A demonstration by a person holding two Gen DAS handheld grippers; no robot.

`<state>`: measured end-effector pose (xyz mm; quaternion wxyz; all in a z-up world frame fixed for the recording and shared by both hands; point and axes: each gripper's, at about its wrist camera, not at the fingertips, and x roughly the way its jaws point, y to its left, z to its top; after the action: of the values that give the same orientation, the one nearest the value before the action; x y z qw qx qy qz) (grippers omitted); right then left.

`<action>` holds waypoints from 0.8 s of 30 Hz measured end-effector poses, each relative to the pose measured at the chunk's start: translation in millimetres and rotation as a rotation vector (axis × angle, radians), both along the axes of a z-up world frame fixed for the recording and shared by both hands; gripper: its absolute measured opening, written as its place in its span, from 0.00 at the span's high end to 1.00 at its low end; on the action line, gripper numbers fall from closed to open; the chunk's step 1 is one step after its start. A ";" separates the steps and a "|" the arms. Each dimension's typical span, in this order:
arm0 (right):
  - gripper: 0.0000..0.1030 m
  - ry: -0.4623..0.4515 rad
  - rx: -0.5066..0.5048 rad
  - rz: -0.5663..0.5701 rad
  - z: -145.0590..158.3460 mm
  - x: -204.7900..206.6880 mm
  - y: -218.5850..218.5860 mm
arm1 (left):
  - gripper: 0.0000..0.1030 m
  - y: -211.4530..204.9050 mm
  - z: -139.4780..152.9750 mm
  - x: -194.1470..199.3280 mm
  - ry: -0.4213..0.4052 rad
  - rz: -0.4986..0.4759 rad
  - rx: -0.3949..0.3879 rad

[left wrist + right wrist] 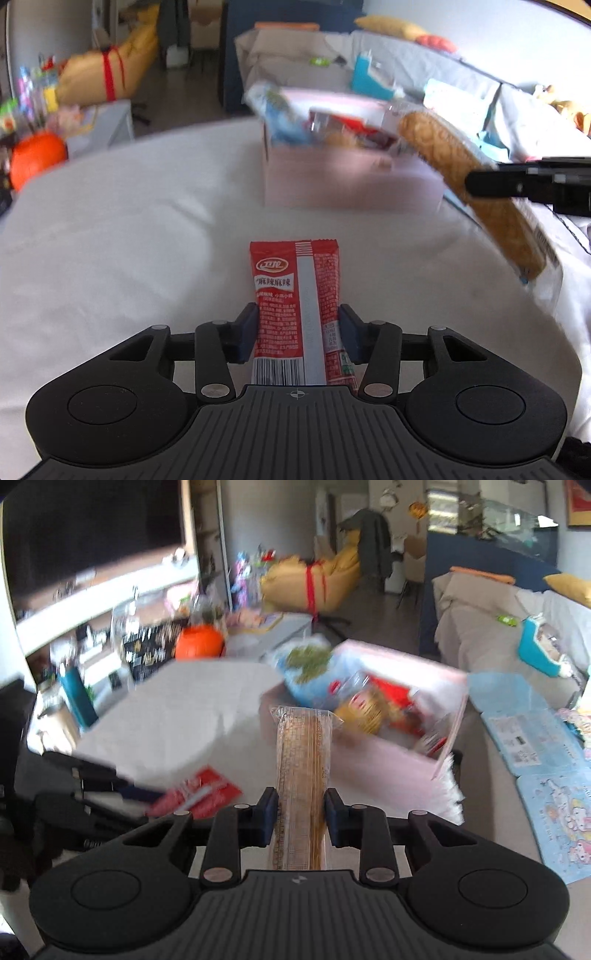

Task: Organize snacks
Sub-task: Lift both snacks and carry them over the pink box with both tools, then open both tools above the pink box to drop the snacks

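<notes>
wrist views angled down, close, both facing pink box point(332, 177)

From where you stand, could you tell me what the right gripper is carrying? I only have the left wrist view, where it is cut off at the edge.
Observer: The right gripper is shut on a clear-wrapped waffle biscuit pack, held edge-on between its pads.
Operator: Thank you. Is the pink box ahead of it?
Observer: Yes, the pink box lies just beyond the pack's far end, already holding several snacks.
Operator: Is there anything left of the table?
Observer: A dark screen stands there above a cluttered shelf.
</notes>
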<state>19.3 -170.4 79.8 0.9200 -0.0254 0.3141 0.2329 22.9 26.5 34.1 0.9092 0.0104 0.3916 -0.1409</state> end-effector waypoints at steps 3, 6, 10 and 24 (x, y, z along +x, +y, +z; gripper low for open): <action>0.74 -0.056 0.035 -0.034 19.3 1.7 -13.5 | 0.50 -3.2 28.5 0.7 -0.075 -0.010 -0.028; 0.74 -0.130 0.067 -0.067 49.3 10.8 -27.3 | 0.50 -1.6 73.7 17.6 -0.186 -0.002 -0.093; 0.74 -0.218 0.116 -0.118 101.5 40.8 -41.3 | 0.47 -14.1 128.2 65.9 -0.300 -0.031 -0.156; 0.56 0.035 0.044 -0.206 53.0 189.8 3.2 | 0.47 26.6 75.3 138.3 -0.177 0.031 -0.317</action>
<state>209.1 -167.2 132.8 0.9338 0.0315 0.3259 0.1442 161.2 53.2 109.4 0.9325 -0.1265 0.2830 -0.1854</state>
